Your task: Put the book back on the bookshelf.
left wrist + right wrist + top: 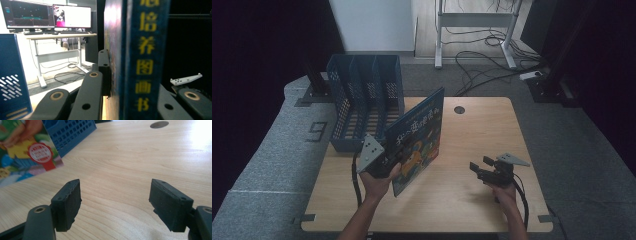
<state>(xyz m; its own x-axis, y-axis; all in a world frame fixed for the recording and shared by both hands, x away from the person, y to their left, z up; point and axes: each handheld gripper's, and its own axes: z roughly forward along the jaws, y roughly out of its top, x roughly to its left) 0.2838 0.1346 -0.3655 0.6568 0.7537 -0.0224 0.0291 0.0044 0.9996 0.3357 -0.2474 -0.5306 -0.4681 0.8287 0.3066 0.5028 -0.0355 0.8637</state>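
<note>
Lab or office, monitors (50, 15) on desk (60, 36), dark curtains, floor cables (492, 55)

The high view looks down on the whole table (472, 145); both gripper views sit close, sharing the book (22, 150).

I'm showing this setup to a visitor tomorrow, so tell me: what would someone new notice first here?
First, the colourful picture book, held upright on edge above the wooden table by the left gripper, whose jaws are clamped on its spine end. Just behind it, at the table's far left, stands the blue file rack with slotted compartments. The right gripper hangs open and empty near the table's right side.
</note>
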